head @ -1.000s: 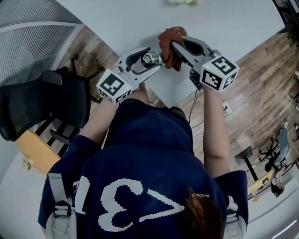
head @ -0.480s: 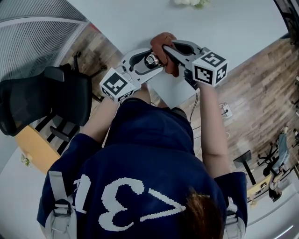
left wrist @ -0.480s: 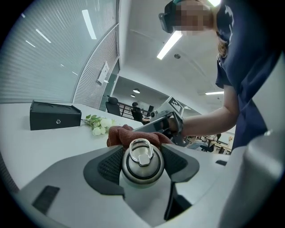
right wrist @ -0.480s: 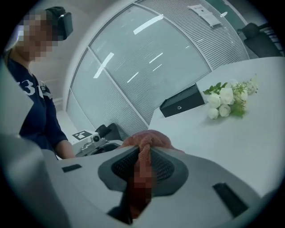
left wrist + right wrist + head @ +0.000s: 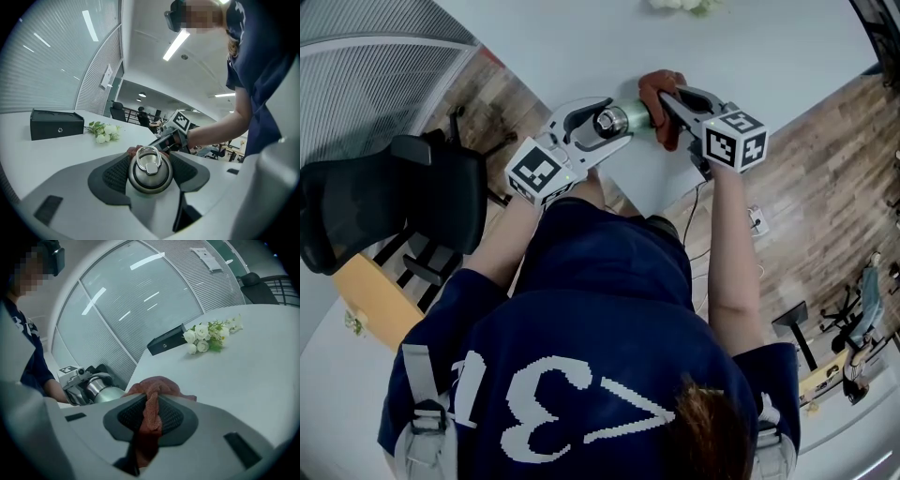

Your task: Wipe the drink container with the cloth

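Head view: a person (image 5: 609, 356) in a dark blue shirt reaches both forearms forward over the near corner of a white table (image 5: 769, 47).
Drink container: a steel bottle (image 5: 633, 120) held about level over the table's edge.
Long axis: it runs along the jaws of the left gripper (image 5: 617, 120). The ring-handled lid faces back toward that gripper's camera, and the base points away.
Left claw: clamped on the bottle's sides just below the lid, one ribbed pad on each side.
Right claw: the right gripper (image 5: 667, 105) is clenched on a bunched reddish-brown cloth (image 5: 656, 86), with a fold pinched between its pads.
Cloth: its loose end lies against the bottle's far end.
Hand pose: the two grippers angle inward and meet tip to tip, each tilted slightly downward.
Table beyond: a spray of white flowers (image 5: 206, 338) and a black box (image 5: 56, 124).
Floor, left: a black office chair (image 5: 384, 202).
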Demonstrator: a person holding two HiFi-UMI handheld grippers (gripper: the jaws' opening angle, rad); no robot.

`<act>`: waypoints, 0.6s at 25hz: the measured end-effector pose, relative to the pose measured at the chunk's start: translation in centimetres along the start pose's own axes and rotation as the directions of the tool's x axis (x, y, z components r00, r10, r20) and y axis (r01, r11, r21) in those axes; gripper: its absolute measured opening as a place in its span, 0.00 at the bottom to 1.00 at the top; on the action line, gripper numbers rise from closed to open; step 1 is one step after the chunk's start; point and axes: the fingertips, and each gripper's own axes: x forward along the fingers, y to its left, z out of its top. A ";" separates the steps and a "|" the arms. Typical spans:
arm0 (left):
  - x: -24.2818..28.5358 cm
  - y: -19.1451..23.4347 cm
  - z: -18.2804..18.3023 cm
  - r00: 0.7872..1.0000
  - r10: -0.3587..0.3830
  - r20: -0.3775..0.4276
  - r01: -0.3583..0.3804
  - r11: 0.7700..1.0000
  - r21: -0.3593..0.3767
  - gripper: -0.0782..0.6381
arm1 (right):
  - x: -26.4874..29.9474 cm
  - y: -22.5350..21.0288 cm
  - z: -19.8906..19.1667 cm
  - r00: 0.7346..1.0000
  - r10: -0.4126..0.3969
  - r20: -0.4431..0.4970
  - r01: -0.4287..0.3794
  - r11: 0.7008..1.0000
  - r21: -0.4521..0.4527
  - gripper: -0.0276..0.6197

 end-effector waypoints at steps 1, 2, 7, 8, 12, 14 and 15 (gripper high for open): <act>0.1 0.0 0.0 1.000 -0.001 0.002 0.001 1.000 0.000 0.49 | -0.2 0.0 -0.1 1.000 -0.006 0.004 0.006 1.000 -0.002 0.16; 0.1 0.0 0.1 1.000 -0.001 0.003 0.001 1.000 0.000 0.49 | -0.3 0.2 0.0 1.000 -0.005 0.013 0.005 1.000 -0.006 0.16; 0.1 0.3 0.1 1.000 0.013 0.020 -0.013 0.999 -0.030 0.49 | -0.4 3.2 1.5 0.995 0.060 0.080 -0.058 0.998 -0.033 0.16; 0.0 0.4 0.1 1.000 0.018 0.024 -0.017 0.999 -0.040 0.49 | -0.3 4.0 2.0 0.992 0.078 0.096 -0.075 0.996 -0.040 0.16; 0.1 0.9 0.2 0.999 0.037 0.026 -0.034 0.995 -0.090 0.49 | 0.2 7.1 3.7 0.980 0.127 0.150 -0.113 0.988 -0.101 0.16; 0.2 1.1 0.3 0.999 0.043 0.021 -0.041 0.994 -0.104 0.49 | 0.3 7.5 3.9 0.980 0.110 0.166 -0.087 0.986 -0.140 0.16; 0.2 1.1 0.4 0.999 0.046 0.019 -0.044 0.993 -0.108 0.49 | 0.3 7.3 3.9 0.980 0.094 0.174 -0.068 0.986 -0.149 0.16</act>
